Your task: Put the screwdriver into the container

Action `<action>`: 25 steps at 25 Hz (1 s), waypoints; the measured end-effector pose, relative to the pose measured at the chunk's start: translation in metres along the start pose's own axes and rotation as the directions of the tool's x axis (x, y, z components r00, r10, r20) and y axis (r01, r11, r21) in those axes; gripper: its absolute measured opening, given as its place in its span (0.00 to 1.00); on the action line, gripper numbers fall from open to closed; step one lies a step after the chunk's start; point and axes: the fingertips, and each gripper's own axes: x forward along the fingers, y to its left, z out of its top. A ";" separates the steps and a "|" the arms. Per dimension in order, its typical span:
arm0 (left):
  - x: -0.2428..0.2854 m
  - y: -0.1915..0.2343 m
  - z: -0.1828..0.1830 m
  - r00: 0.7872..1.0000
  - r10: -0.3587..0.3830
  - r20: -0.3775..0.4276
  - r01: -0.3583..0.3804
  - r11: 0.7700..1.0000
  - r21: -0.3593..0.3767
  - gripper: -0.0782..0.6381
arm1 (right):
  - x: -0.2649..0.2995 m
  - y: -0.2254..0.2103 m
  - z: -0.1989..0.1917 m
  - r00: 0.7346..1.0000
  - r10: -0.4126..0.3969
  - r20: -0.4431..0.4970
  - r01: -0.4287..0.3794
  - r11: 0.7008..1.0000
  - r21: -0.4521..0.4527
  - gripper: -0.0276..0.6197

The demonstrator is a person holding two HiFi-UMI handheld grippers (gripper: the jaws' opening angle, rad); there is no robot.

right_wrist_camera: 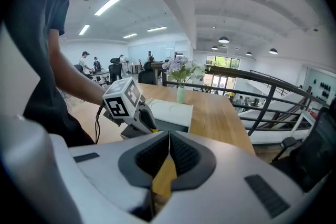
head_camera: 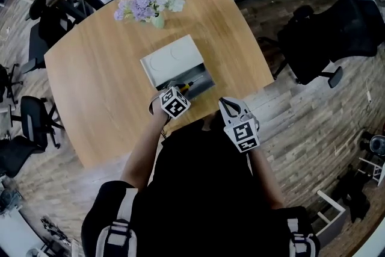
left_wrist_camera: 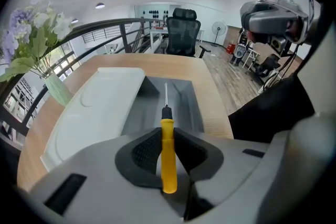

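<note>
Left gripper view: left gripper point(left_wrist_camera: 167, 136) clamped on yellow screwdriver point(left_wrist_camera: 167, 157) handle, shaft out front above open grey container point(left_wrist_camera: 197, 107).
Right gripper view: right gripper point(right_wrist_camera: 168, 139) pressed closed, empty, off the table point(right_wrist_camera: 220, 118) edge.
Markings: black-and-white square codes on marker cube point(right_wrist_camera: 122, 99).
Lid: white lid point(left_wrist_camera: 100, 107), against container's left side.
Far end: flowers point(left_wrist_camera: 31, 34) in green vase point(left_wrist_camera: 56, 89).

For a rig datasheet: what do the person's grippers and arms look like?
The left gripper and right gripper are light grey moulded shells with black ribbed jaws. Each carries a white cube of black square markers. A black cable hangs from the left one. The person wears a black short-sleeved top.
</note>
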 end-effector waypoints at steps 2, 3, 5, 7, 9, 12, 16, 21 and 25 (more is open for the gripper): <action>0.004 0.001 0.001 1.000 -0.004 -0.005 0.004 1.000 0.000 0.23 | -0.001 -0.001 -0.001 1.000 -0.004 -0.004 0.004 1.000 -0.002 0.08; 0.005 0.001 0.002 1.000 -0.007 -0.007 0.007 1.000 0.003 0.23 | -0.001 -0.001 -0.001 1.000 -0.005 -0.007 0.005 1.000 -0.003 0.08; 0.008 0.002 0.002 1.000 -0.013 -0.013 0.013 1.000 0.012 0.23 | -0.001 0.001 -0.001 1.000 -0.005 -0.012 0.005 1.000 -0.007 0.08; 0.011 0.003 0.001 1.000 -0.016 -0.020 0.016 1.000 0.013 0.23 | -0.001 0.003 -0.002 1.000 -0.003 -0.017 0.003 1.000 -0.011 0.08; 0.013 0.006 -0.001 0.999 -0.014 -0.033 0.014 1.000 0.006 0.23 | 0.001 0.005 -0.002 1.000 0.000 -0.020 0.000 1.000 -0.012 0.08; 0.018 0.008 -0.006 0.998 -0.014 -0.063 0.013 1.000 -0.008 0.23 | 0.003 0.006 -0.001 1.000 0.004 -0.022 -0.004 1.000 -0.011 0.08; 0.024 0.012 -0.011 0.997 0.000 -0.081 -0.001 1.000 -0.011 0.23 | 0.004 0.006 0.001 1.000 0.004 -0.022 -0.004 1.000 -0.011 0.08; 0.027 0.008 -0.013 0.995 -0.013 -0.095 0.012 1.000 -0.011 0.23 | 0.004 0.002 0.001 1.000 -0.003 -0.021 0.003 1.000 -0.006 0.08; 0.031 0.008 -0.016 0.994 -0.012 -0.111 0.012 1.000 -0.005 0.23 | 0.002 -0.001 -0.001 1.000 -0.010 -0.022 0.011 1.000 0.002 0.08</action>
